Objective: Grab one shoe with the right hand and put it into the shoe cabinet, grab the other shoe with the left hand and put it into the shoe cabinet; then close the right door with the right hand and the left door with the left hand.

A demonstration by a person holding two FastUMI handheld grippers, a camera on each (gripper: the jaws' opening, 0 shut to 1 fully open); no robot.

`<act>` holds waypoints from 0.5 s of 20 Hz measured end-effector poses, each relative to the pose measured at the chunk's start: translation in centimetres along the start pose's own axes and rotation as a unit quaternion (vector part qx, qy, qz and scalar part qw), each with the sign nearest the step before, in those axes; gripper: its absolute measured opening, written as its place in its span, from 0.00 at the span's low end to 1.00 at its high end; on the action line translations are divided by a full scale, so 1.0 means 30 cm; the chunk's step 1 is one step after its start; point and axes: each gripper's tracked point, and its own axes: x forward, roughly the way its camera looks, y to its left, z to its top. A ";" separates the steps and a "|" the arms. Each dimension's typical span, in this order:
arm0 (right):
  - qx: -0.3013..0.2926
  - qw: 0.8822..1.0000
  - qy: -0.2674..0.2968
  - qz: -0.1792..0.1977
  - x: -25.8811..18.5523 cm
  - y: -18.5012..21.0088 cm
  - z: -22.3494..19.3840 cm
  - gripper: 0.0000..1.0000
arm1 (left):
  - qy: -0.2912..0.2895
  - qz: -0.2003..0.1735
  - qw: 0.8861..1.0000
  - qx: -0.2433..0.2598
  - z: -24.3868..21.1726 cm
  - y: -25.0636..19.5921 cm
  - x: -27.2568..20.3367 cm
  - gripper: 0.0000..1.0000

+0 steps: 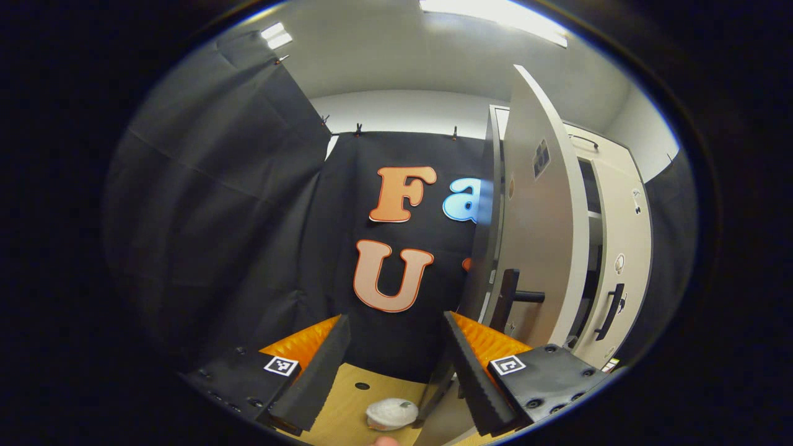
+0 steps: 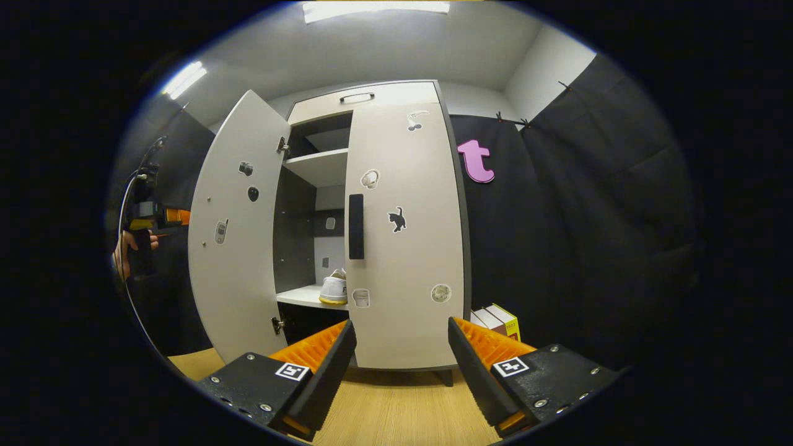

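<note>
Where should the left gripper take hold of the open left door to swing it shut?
Judging by its pose, go for the dark bar handle near the free edge of the left door. The door stands wide open, edge-on to the left gripper, whose fingers are open. Come from the door's outer face and push toward the cabinet.

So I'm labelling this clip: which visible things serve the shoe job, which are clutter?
Job: white shoe on the pale cabinet's shelf; open left door; closed right door.
Clutter: stacked books; white round tub on the floor.
</note>
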 end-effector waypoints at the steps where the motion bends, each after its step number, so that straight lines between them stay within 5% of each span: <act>1: 0.000 1.000 -0.002 -0.004 0.004 -0.005 0.007 0.92 | -0.011 0.003 1.000 0.010 0.016 0.002 -0.001 0.93; 10: -0.002 1.000 -0.017 -0.012 0.018 -0.028 0.047 0.92 | 0.001 -0.063 0.998 -0.009 -0.004 -0.178 -0.039 0.99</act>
